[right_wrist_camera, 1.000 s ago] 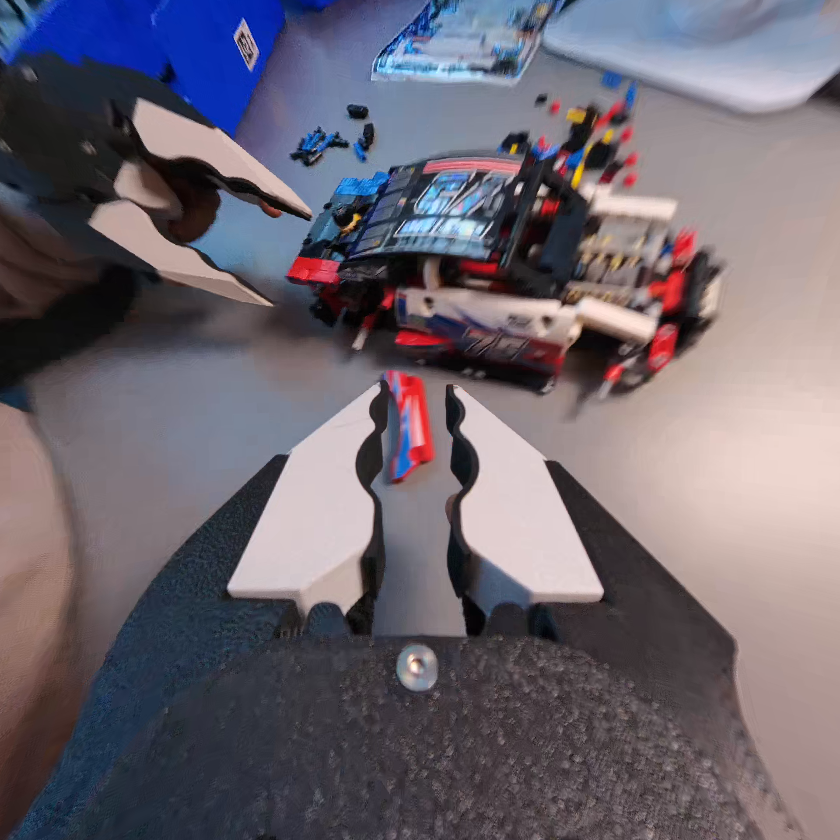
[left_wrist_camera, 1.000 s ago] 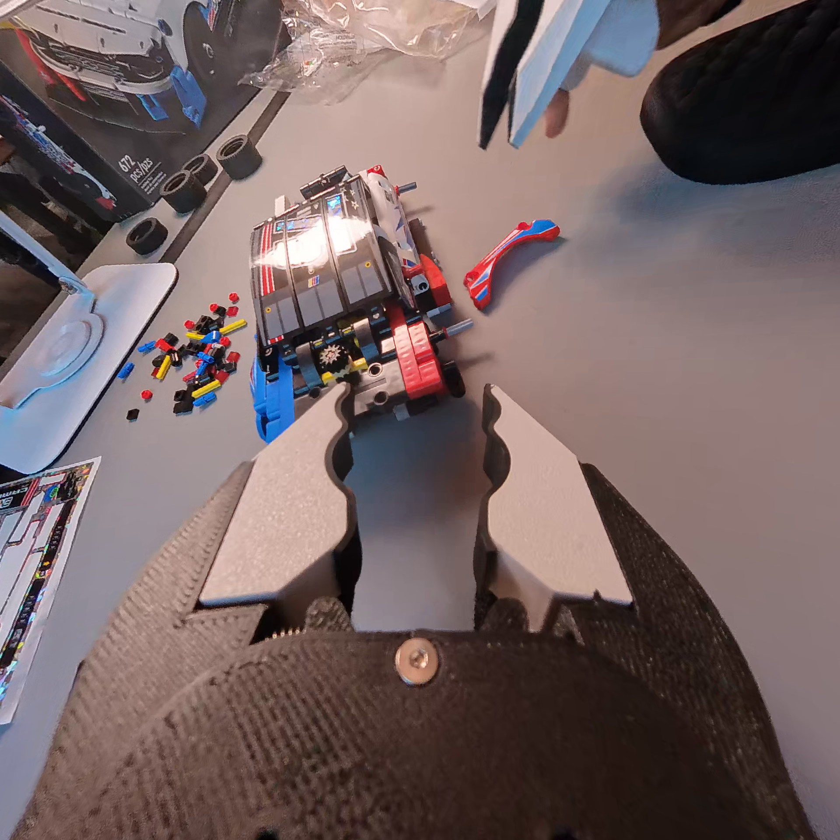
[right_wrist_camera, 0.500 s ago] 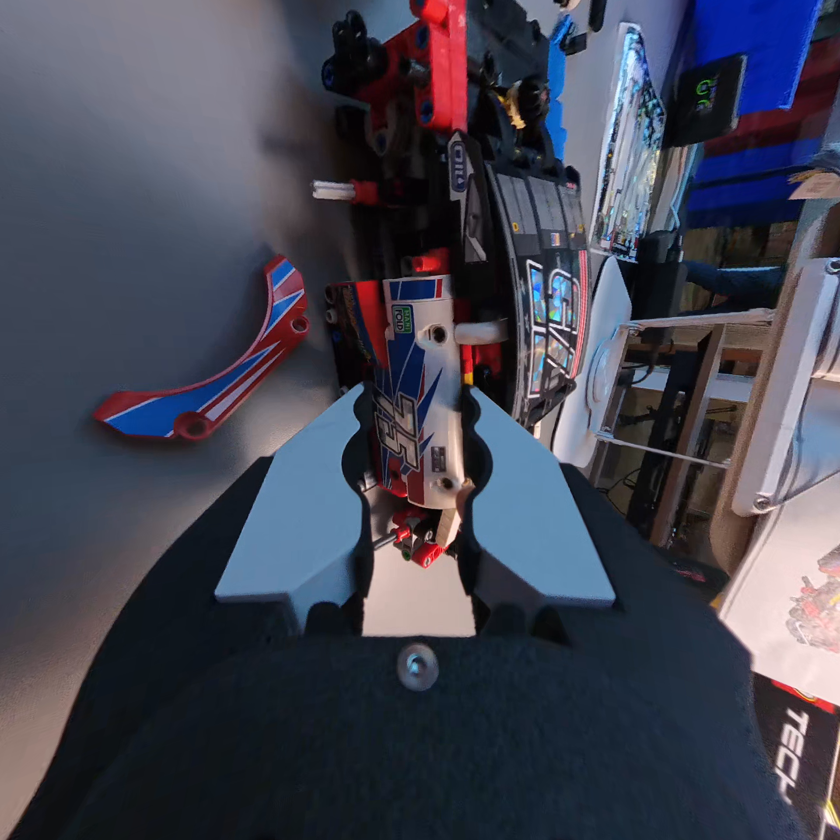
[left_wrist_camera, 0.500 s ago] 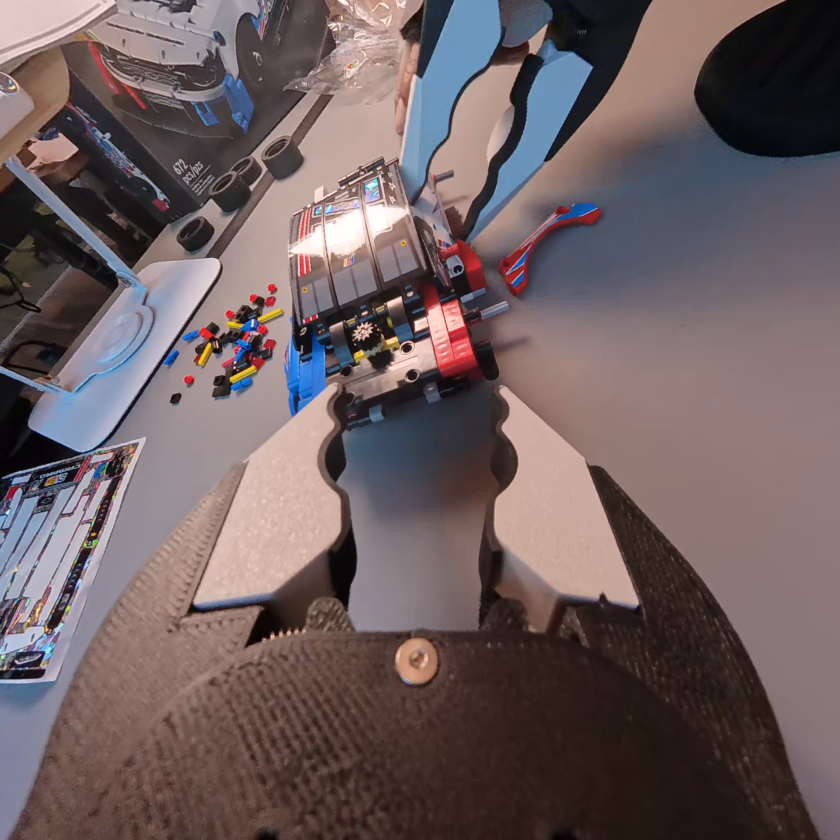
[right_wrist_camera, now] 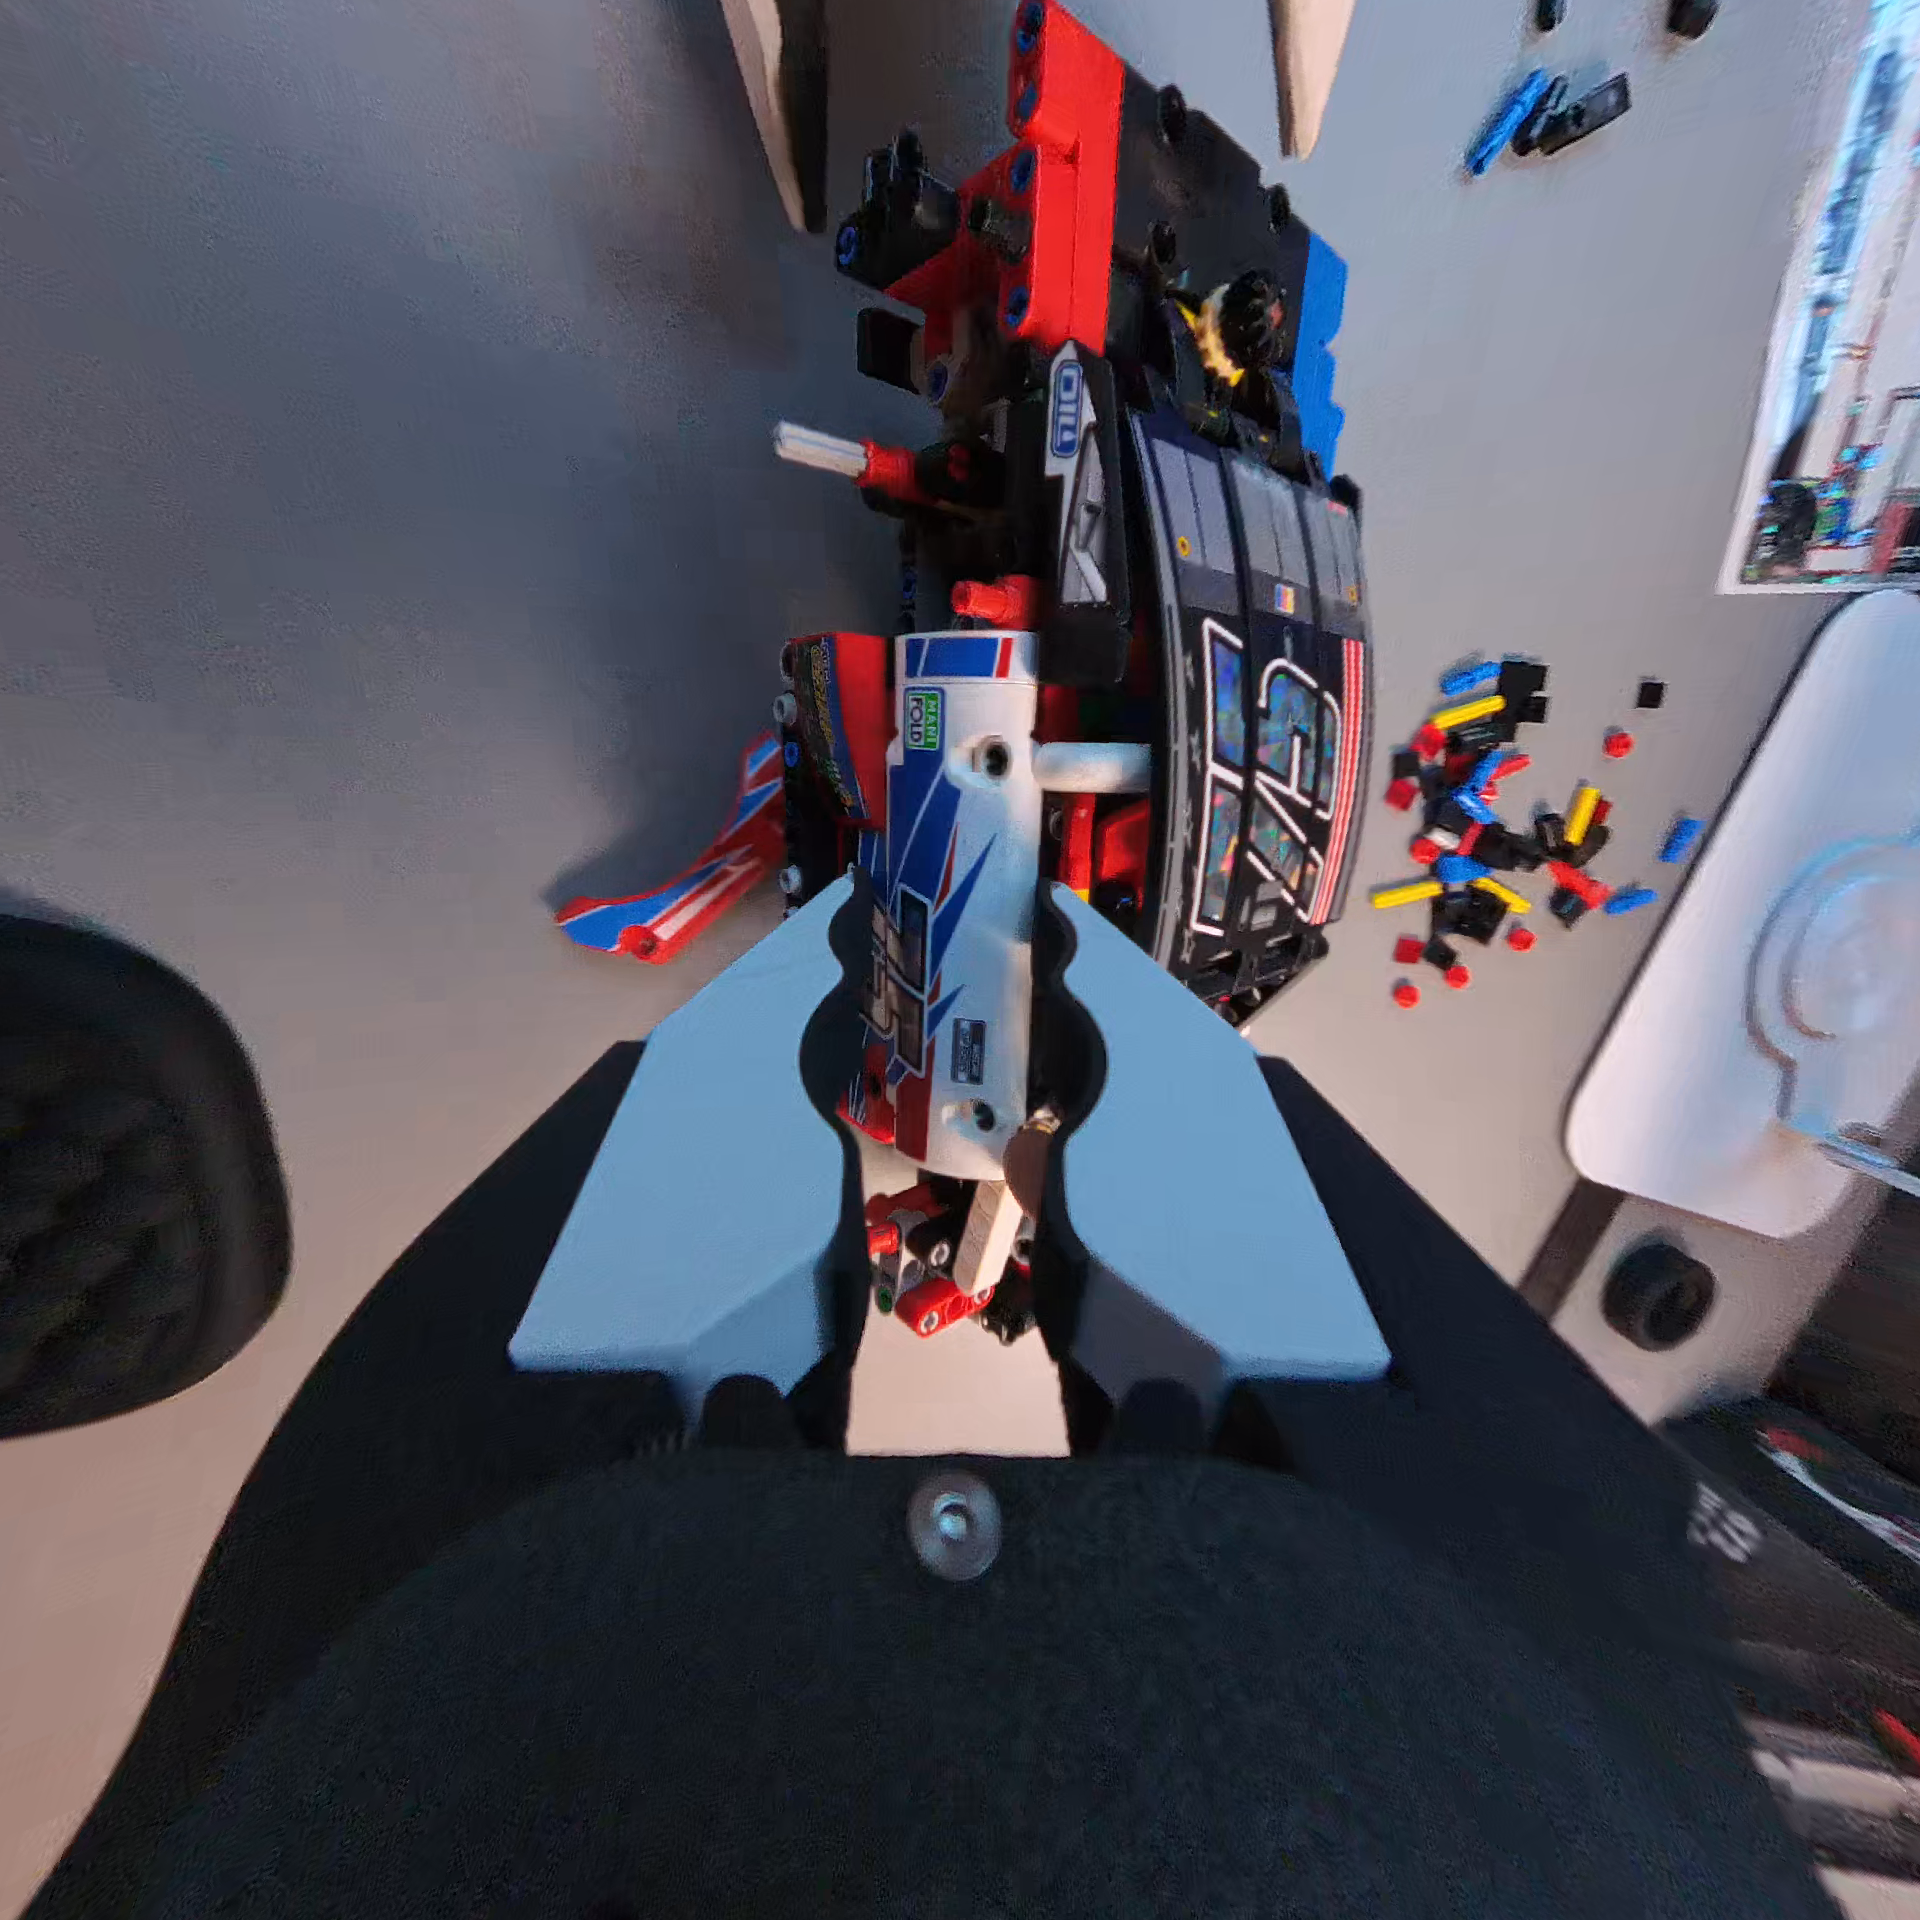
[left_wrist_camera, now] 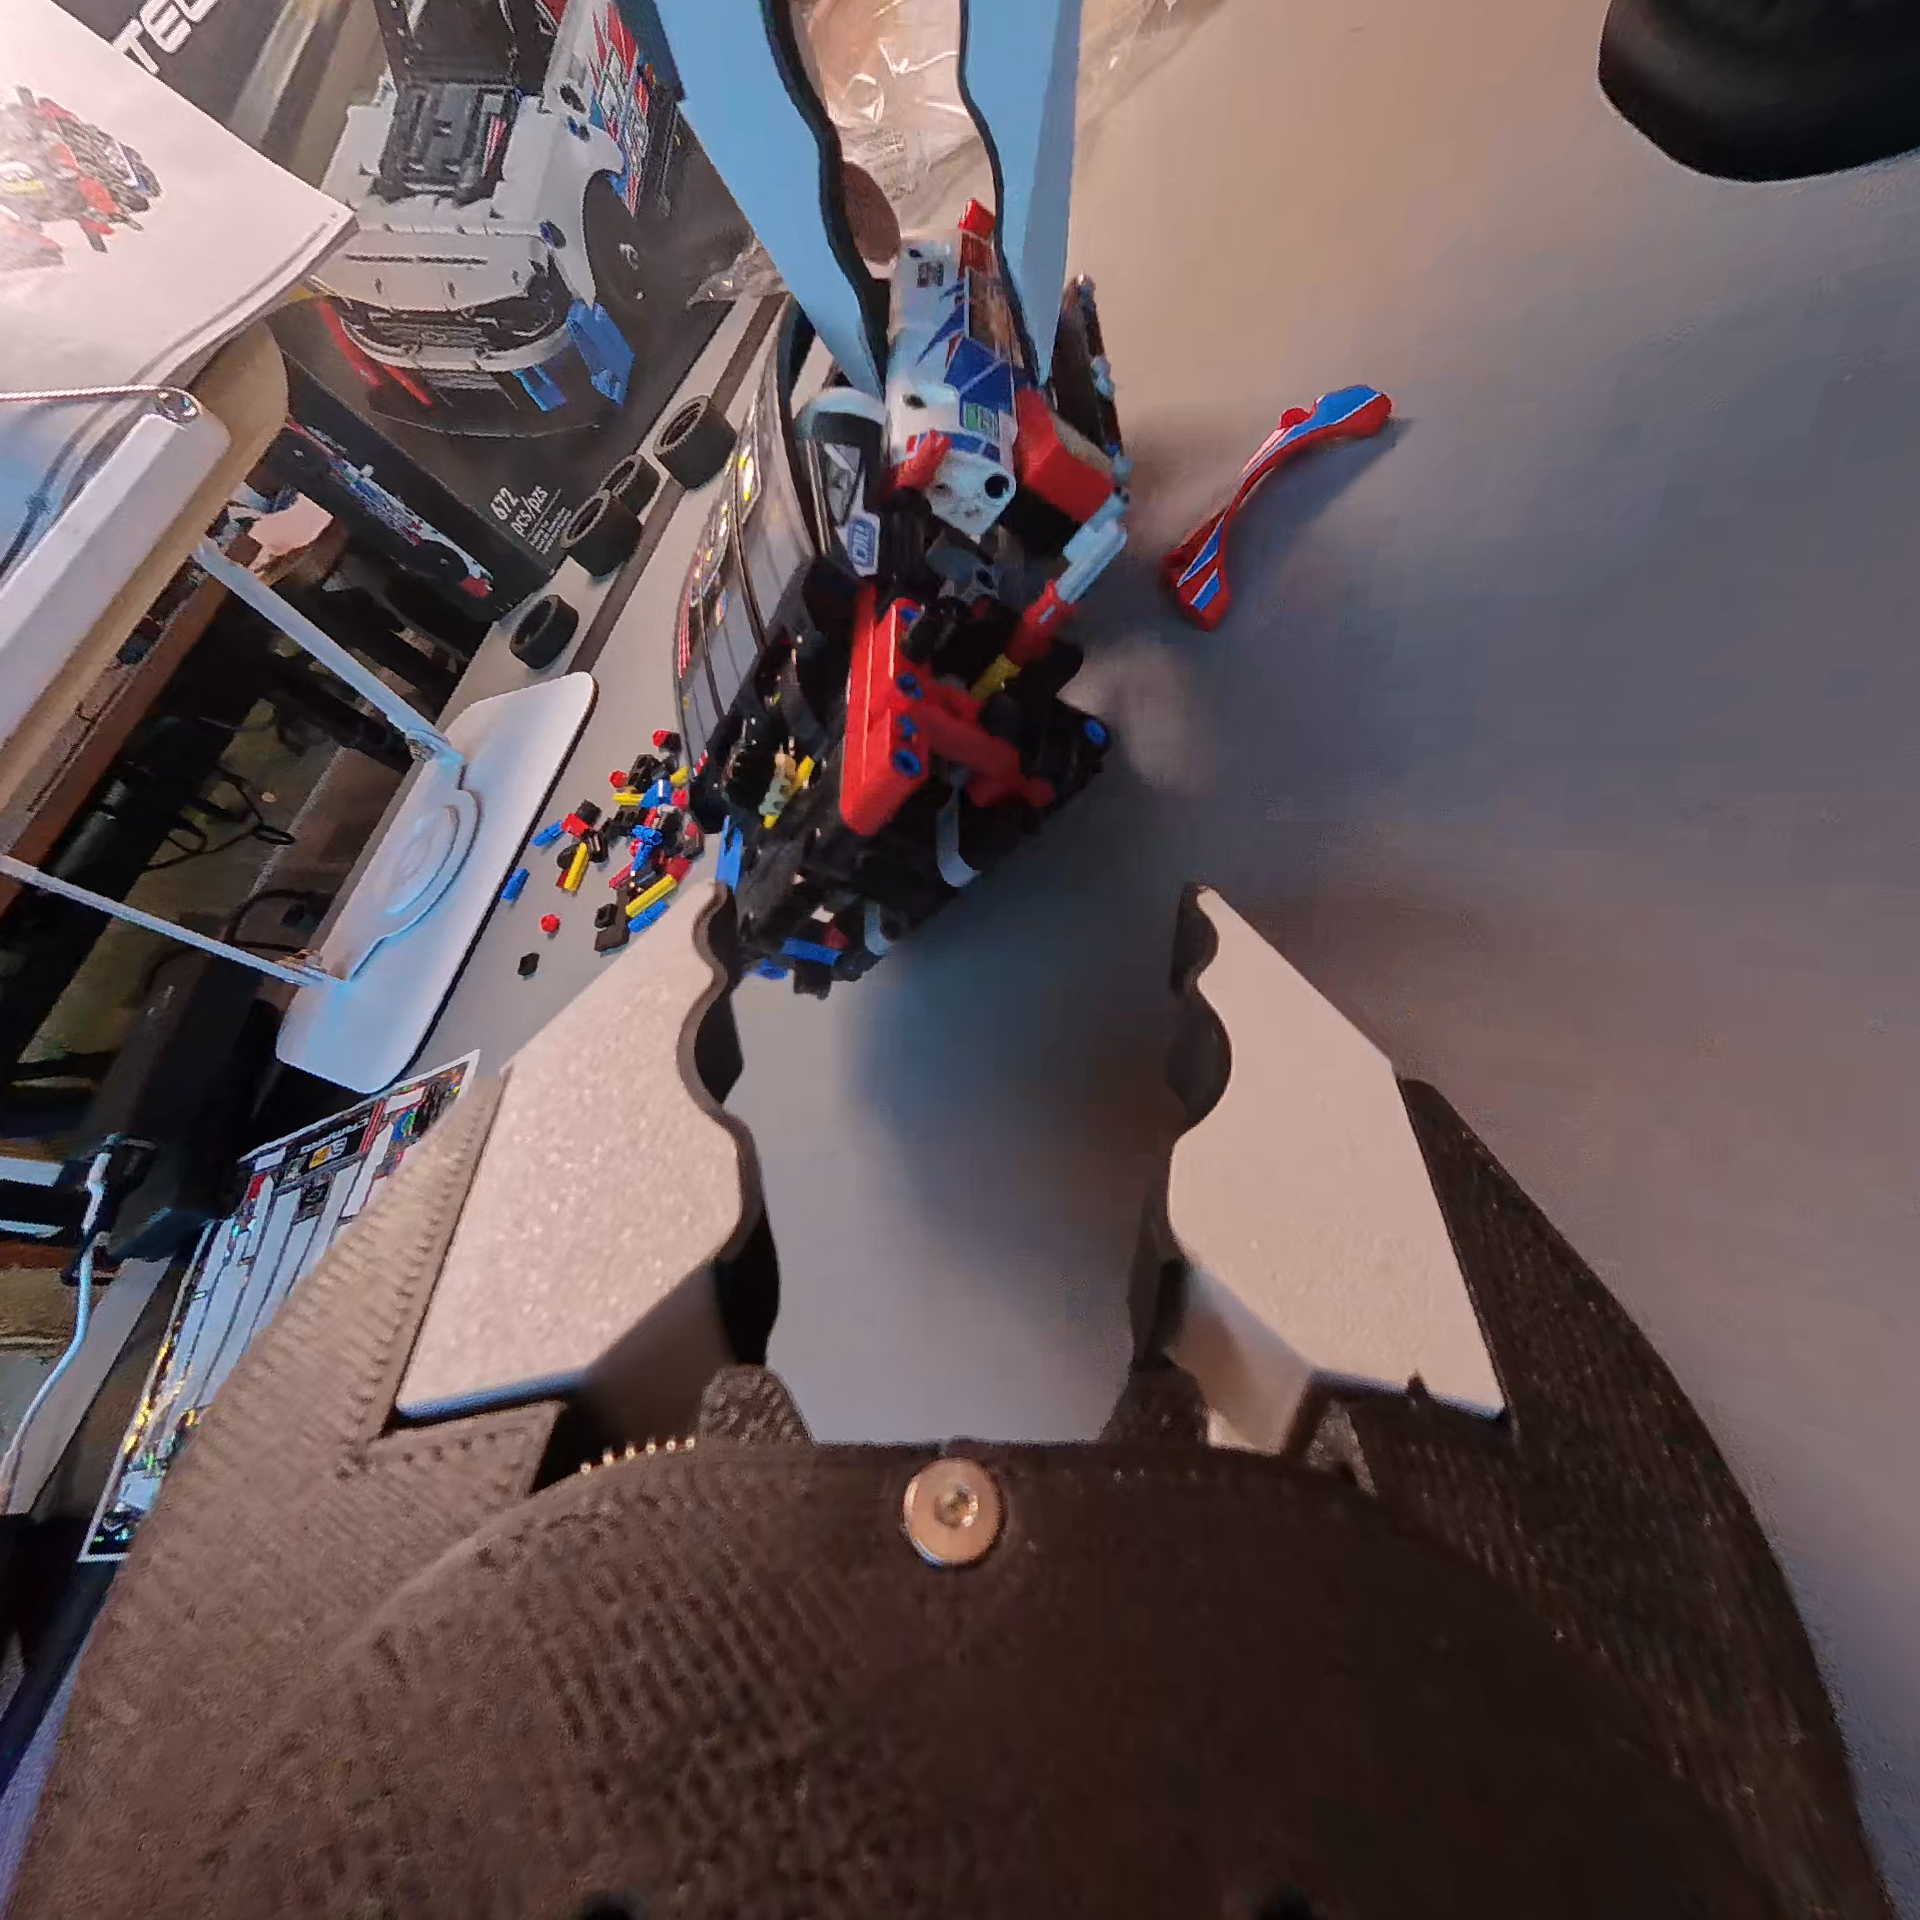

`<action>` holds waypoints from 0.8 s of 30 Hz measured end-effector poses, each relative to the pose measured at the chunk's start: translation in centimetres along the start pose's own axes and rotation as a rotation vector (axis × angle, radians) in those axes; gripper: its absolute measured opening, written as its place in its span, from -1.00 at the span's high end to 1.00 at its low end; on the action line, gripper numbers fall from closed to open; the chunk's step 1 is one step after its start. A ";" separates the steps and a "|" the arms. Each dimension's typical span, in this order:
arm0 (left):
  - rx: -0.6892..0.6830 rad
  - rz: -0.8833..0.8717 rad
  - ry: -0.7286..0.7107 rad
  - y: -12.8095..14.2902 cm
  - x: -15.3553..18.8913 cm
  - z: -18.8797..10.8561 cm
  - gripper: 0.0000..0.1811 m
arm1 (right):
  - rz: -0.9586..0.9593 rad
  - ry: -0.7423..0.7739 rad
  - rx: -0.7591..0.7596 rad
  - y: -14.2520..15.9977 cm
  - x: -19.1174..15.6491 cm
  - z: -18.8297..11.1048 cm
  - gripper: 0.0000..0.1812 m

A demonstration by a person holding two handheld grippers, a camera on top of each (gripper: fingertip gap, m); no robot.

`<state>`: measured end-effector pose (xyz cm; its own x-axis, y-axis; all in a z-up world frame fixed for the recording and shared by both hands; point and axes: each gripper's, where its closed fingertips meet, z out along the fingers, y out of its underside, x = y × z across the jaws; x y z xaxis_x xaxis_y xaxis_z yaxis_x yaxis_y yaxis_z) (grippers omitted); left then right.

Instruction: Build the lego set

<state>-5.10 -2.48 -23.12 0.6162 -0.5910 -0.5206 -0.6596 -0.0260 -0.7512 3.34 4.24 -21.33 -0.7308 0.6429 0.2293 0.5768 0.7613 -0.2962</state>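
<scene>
Glossy plastic car (right_wrist_camera: 1132, 665) on a smooth matt grey table (left_wrist_camera: 1558, 831).

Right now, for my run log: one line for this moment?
right gripper: shut on car model | left gripper: open | red fender piece: on table

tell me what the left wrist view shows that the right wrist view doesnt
Only the left wrist view shows the set's box, the open booklet, the clear plastic bags and three more loose black tyres. It also shows the left tool whole, open and empty.

Only the right wrist view shows the car's black roof panel face on, one tyre off the mat, and a small cluster of blue and black pieces.

Both show the car model, the right tool shut on its white side panel, the curved red and blue piece, the pile of small pieces, the sticker sheet and the white stand base.
</scene>
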 end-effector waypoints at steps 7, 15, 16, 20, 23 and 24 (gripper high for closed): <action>0.056 -0.059 -0.002 -1.4 0.4 2.4 0.13 | 0.226 -0.454 0.023 -1.1 -0.5 -2.8 0.70; 0.077 -0.287 0.020 -1.2 -0.8 2.6 0.39 | 0.314 -0.567 0.103 -1.3 1.2 -3.2 0.67; 0.075 -0.323 0.024 -1.1 -0.8 2.5 0.39 | 0.308 -0.503 0.118 -1.5 2.0 -3.4 0.71; 0.077 -0.421 0.045 -1.0 -1.0 2.4 0.40 | 0.237 -0.232 0.162 -2.2 3.6 -5.9 0.44; 0.080 -0.411 0.050 -1.1 -0.9 2.4 0.40 | 0.139 -0.070 0.081 -1.8 3.3 -5.4 0.27; 0.079 -0.412 0.048 -1.1 -0.8 2.4 0.40 | 0.118 -0.040 0.063 -1.9 3.1 -4.9 0.28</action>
<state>-3.87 -0.03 -22.81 0.7995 -0.5812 -0.1519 -0.3261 -0.2075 -0.9223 1.79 5.19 -15.53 -0.6739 0.7230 0.1524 0.6368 0.6729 -0.3765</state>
